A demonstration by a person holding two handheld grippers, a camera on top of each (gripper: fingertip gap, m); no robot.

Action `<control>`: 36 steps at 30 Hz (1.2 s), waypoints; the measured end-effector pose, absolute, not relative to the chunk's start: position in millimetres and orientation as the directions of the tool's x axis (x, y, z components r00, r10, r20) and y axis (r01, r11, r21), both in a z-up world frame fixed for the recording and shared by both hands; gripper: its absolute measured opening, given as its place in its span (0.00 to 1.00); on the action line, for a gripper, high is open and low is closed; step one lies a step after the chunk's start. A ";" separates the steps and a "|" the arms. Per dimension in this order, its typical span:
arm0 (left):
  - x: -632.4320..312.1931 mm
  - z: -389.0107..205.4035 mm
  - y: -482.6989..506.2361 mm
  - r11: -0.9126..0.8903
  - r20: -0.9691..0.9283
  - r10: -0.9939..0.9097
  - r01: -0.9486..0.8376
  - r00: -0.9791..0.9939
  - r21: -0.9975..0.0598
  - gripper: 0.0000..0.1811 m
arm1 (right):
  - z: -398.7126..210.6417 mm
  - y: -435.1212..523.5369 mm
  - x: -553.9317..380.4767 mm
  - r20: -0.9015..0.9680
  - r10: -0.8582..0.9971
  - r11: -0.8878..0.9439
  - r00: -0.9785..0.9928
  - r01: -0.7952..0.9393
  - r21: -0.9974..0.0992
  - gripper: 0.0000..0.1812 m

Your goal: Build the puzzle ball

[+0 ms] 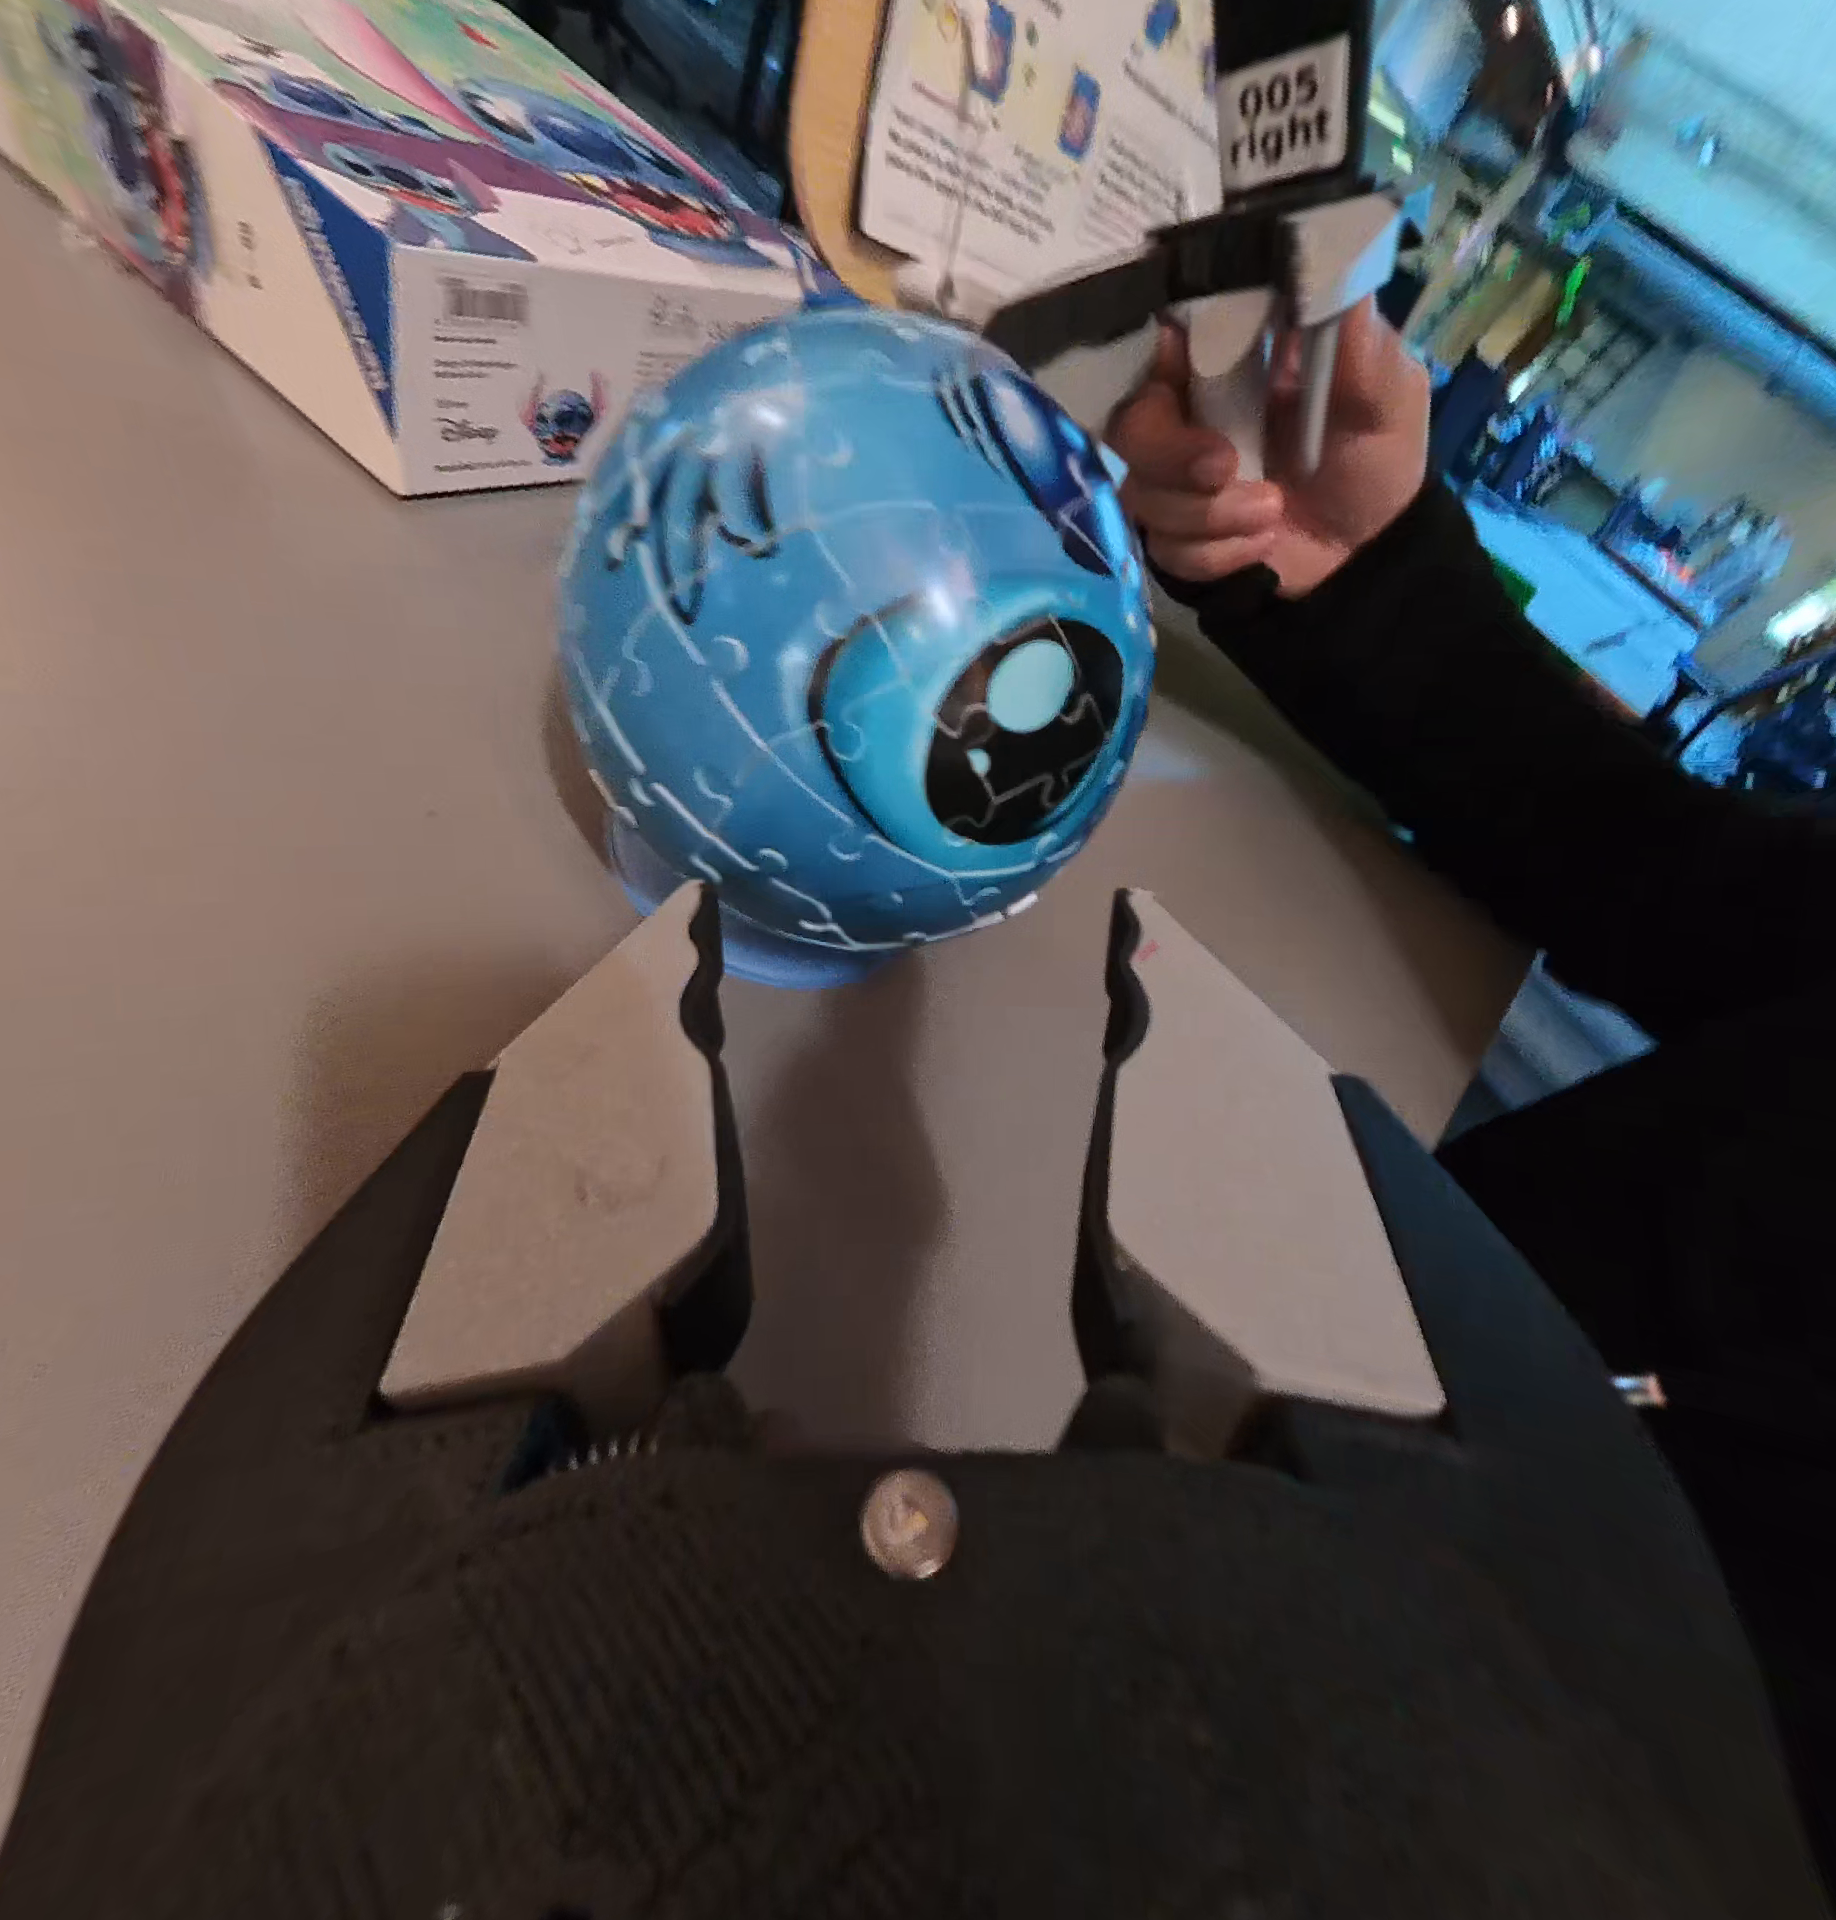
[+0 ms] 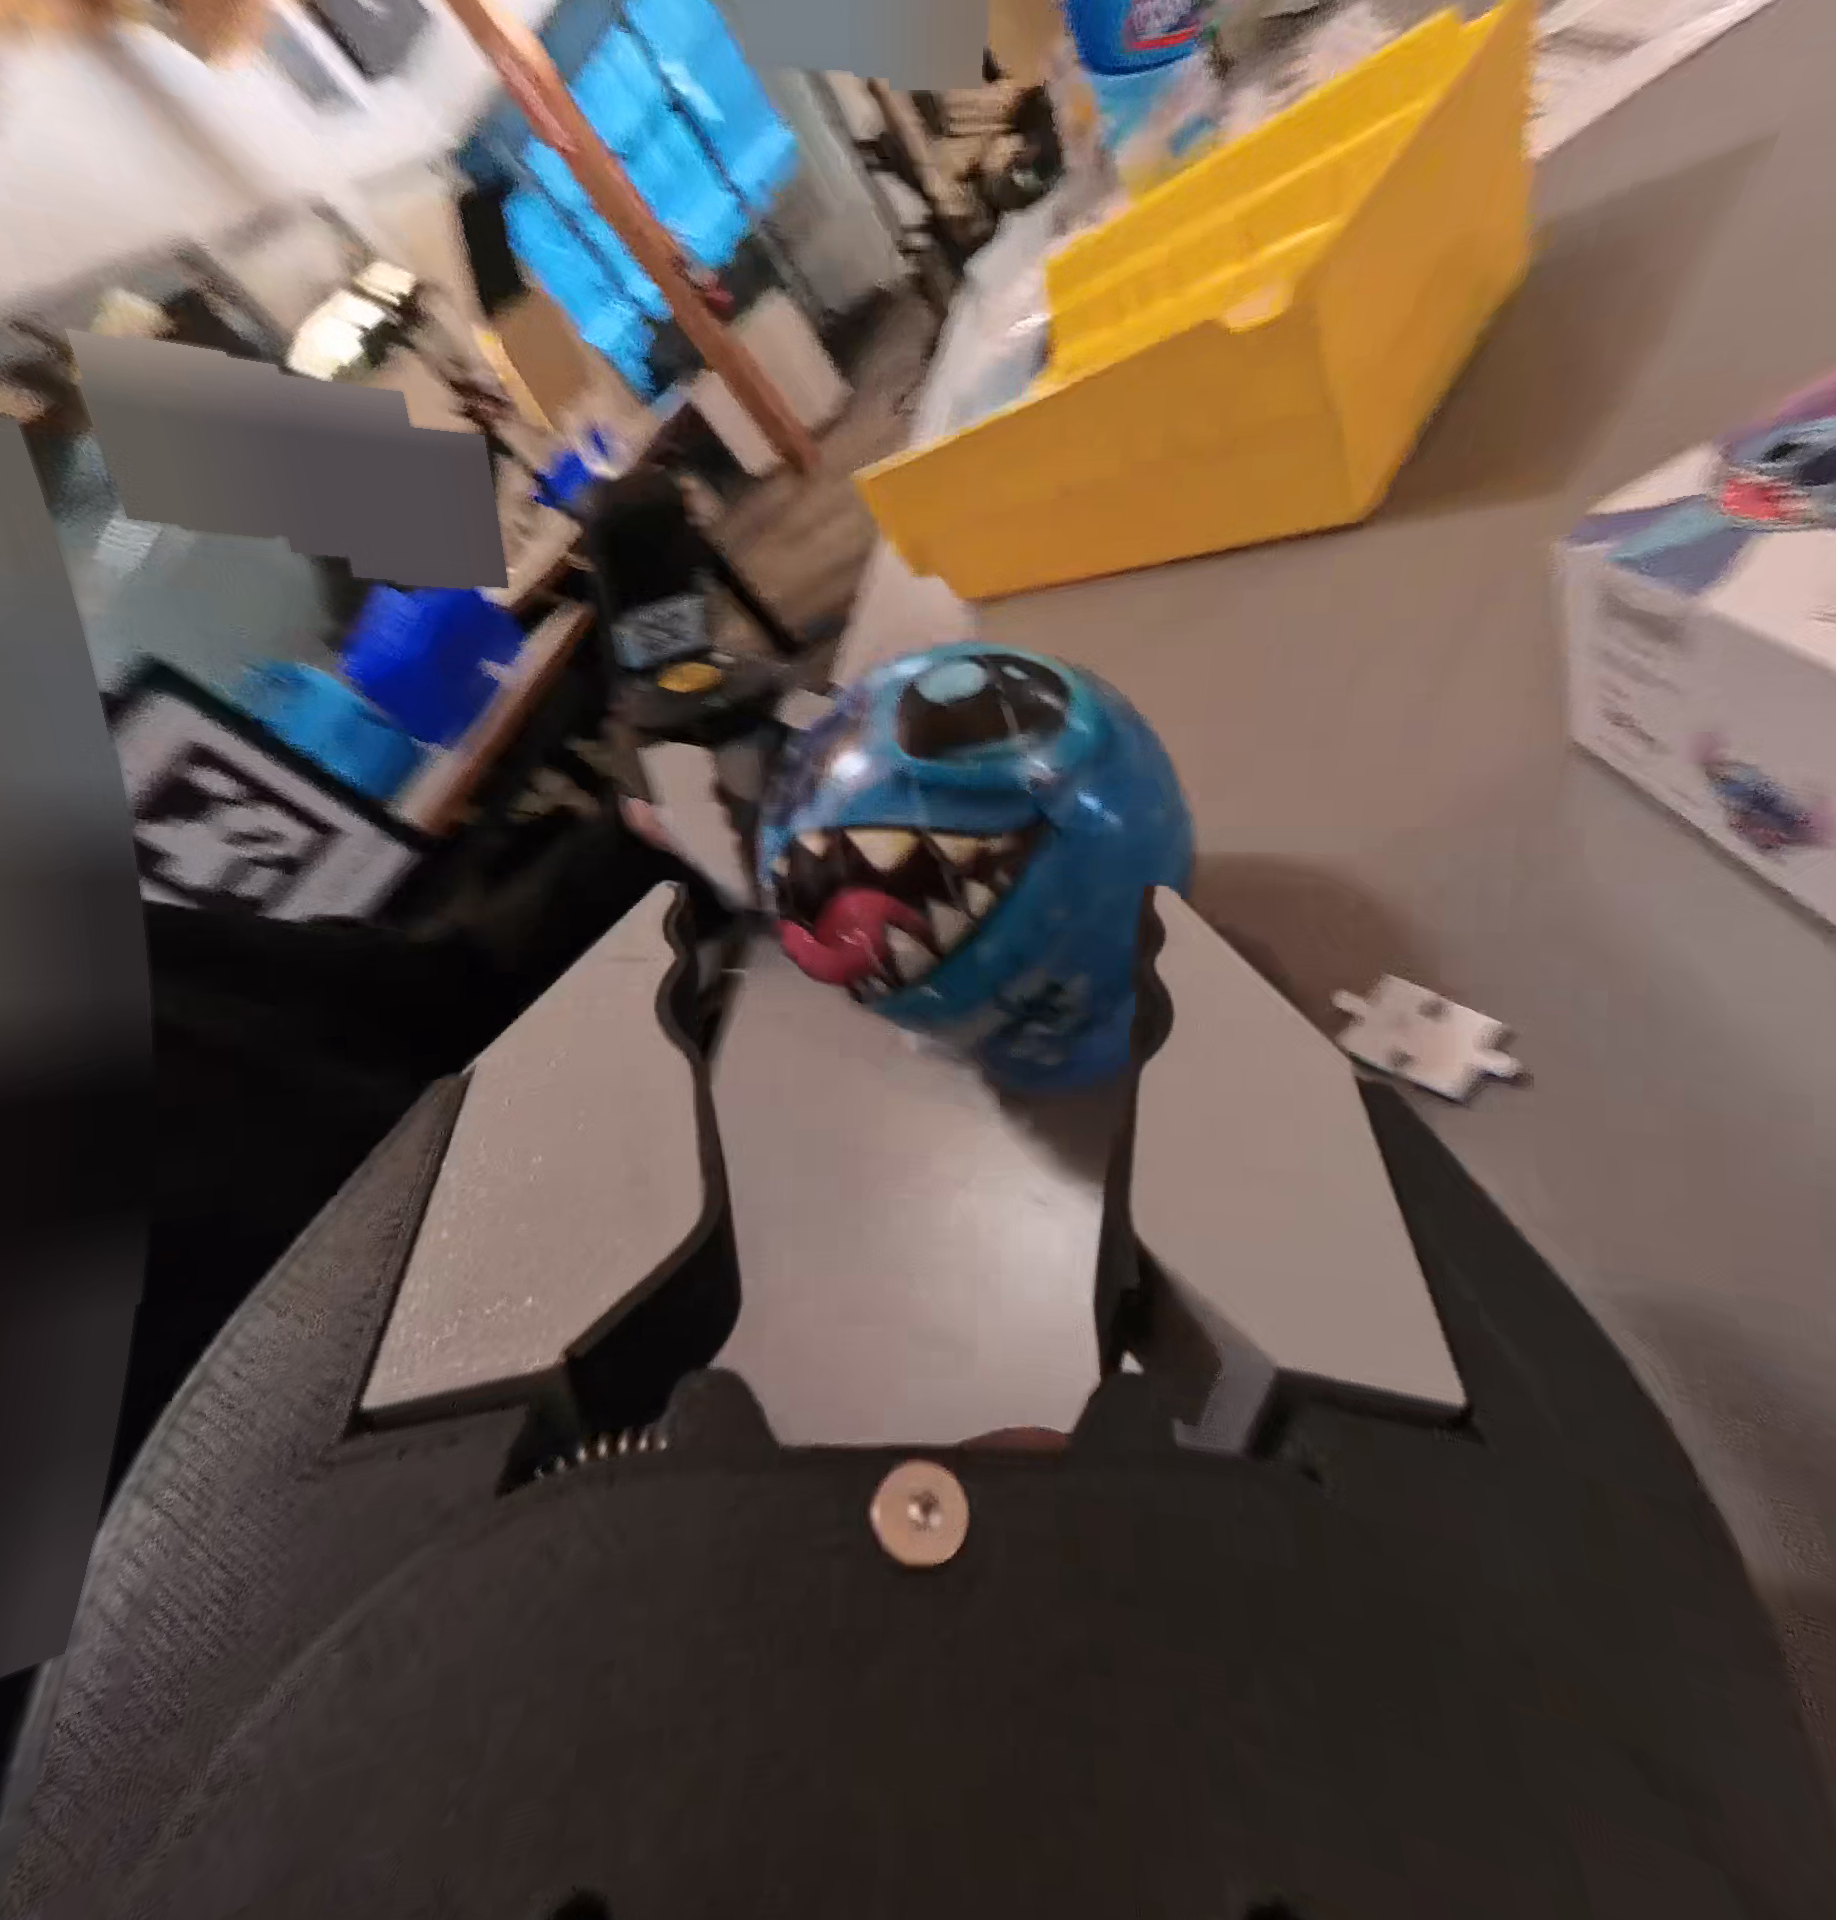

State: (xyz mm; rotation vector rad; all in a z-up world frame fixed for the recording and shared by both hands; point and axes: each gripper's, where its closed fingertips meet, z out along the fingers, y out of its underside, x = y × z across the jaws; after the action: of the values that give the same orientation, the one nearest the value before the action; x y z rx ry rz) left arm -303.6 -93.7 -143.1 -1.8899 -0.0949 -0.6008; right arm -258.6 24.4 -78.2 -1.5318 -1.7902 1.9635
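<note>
The blue puzzle ball [image 1: 852, 644] stands on a pale blue ring stand [image 1: 779, 961] on the grey table [image 1: 218, 831]. Its surface looks closed, and one big black eye faces the left wrist view. In the right wrist view the ball [image 2: 976, 862] shows a toothed mouth and a pink tongue. My left gripper [image 1: 914, 920] is open and empty, its tips just short of the stand. My right gripper [image 2: 914, 909] is open and empty, close in front of the ball. It also shows in the left wrist view [image 1: 1257, 343], held by a hand behind the ball.
The puzzle's box [image 1: 374, 229] lies at the back left of the table and also shows in the right wrist view [image 2: 1724, 675]. A loose white puzzle piece [image 2: 1428, 1034] lies right of the ball. A yellow bin [image 2: 1257, 364] stands beyond. A printed leaflet [image 1: 997, 125] stands behind the ball. There is about 15 cm between the tips of the two grippers. It is some 11 cm from my right tips to the loose white puzzle piece [image 2: 1428, 1034].
</note>
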 end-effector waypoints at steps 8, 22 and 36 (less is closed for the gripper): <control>-319.0 -127.8 -84.5 -0.332 0.689 -0.110 0.627 0.716 -0.705 0.54 | -97.4 3.3 -301.4 -0.781 0.495 -0.363 -0.381 0.726 -0.585 0.52; -304.4 -145.9 -71.4 -0.370 0.703 -0.082 0.634 0.706 -0.680 0.50 | -125.8 -8.0 -310.1 -0.817 0.469 -0.338 -0.335 0.787 -0.516 0.55; -318.1 -142.7 -70.0 -0.385 0.628 -0.103 0.551 0.771 -0.740 0.52 | -126.2 -12.9 -318.4 -0.782 0.481 -0.354 -0.395 0.729 -0.586 0.57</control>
State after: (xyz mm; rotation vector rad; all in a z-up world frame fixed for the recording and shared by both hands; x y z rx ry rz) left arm -318.1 -70.0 -142.7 -1.8440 -0.3442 -0.7279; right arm -318.4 -12.9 -126.2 -1.8159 -1.8784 2.0833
